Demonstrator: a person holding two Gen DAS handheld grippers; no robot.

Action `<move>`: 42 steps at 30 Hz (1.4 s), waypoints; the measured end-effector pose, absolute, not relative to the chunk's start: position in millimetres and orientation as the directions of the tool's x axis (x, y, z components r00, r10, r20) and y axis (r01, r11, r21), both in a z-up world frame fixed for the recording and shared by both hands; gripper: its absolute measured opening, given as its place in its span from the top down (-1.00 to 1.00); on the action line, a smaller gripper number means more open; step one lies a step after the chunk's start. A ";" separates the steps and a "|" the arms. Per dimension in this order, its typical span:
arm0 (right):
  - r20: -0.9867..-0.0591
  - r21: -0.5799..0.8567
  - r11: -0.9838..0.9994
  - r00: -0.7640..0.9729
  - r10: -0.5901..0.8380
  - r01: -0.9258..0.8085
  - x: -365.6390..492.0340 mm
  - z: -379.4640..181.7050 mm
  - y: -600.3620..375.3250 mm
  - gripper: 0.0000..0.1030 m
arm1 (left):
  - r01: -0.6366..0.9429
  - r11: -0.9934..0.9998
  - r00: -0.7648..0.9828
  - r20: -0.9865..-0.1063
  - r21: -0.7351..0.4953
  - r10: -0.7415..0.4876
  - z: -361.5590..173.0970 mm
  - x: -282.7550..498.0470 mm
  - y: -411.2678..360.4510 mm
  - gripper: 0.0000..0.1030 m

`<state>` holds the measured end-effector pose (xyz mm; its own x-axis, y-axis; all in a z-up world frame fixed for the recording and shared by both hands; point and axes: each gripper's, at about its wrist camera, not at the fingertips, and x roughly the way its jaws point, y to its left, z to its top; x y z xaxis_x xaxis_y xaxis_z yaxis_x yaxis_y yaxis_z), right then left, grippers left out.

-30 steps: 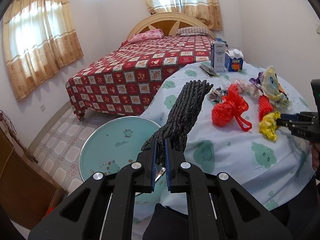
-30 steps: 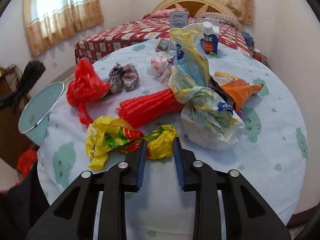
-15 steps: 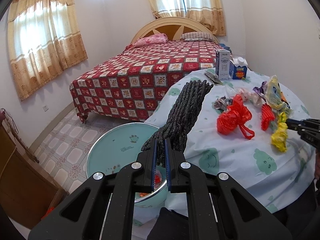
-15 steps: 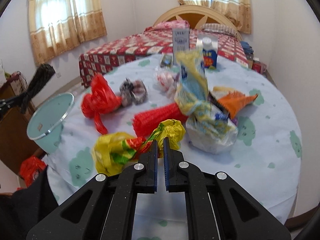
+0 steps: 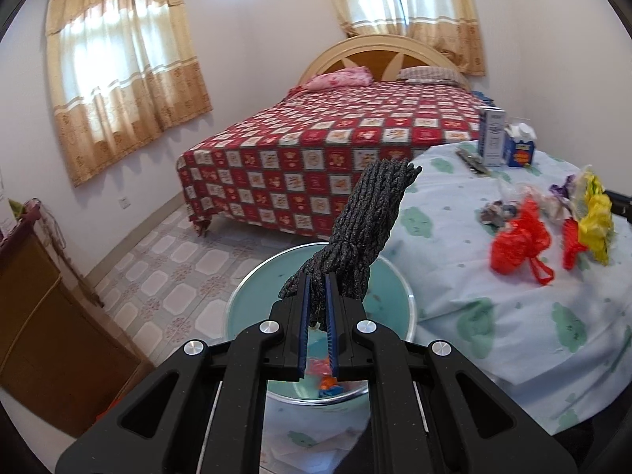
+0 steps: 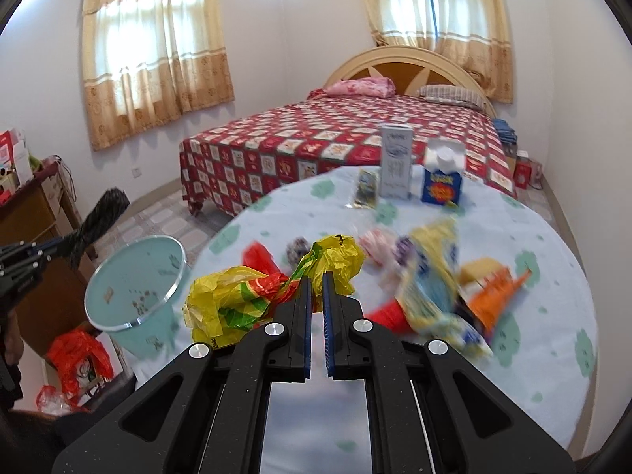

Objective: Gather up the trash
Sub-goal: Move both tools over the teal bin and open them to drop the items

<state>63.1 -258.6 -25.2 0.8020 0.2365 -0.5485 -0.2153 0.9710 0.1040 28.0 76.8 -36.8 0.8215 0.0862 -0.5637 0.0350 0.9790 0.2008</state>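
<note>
My left gripper (image 5: pixel 316 282) is shut on a dark grey knitted bundle (image 5: pixel 367 221), held above the teal bin (image 5: pixel 316 393) beside the table. A few bits of trash lie at the bin's bottom. My right gripper (image 6: pixel 315 278) is shut on a crumpled yellow plastic bag (image 6: pixel 237 304) with red and green print, lifted off the round table (image 6: pixel 513 375). The same yellow bag (image 5: pixel 594 223) shows at the far right of the left wrist view. A red plastic bag (image 5: pixel 517 243), a red ridged piece (image 5: pixel 570 243) and more wrappers (image 6: pixel 430 288) lie on the tablecloth.
Two cartons (image 6: pixel 397 166) (image 6: pixel 442 181) stand at the table's far edge. A bed (image 5: pixel 335 150) with a red checked cover fills the room behind. A wooden cabinet (image 5: pixel 47 316) stands at the left. Red bags (image 6: pixel 79 359) lie on the floor by the teal bin (image 6: pixel 134 284).
My right gripper closed on the yellow bag and lifted it off the table. The left gripper carried the grey bundle over the teal bin.
</note>
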 end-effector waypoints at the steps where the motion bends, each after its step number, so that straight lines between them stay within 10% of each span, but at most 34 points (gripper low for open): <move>1: -0.546 0.101 0.971 0.803 0.238 -0.218 65.6 -23.6 -255.0 0.89 | 0.026 0.978 0.820 -0.564 0.205 0.097 -37.3 29.5 80.0 0.85; 42: -0.638 0.036 0.885 0.671 0.378 -0.465 156.5 -48.0 -82.0 0.89 | -0.157 0.956 0.735 -0.617 0.250 0.282 -58.8 54.7 158.7 0.84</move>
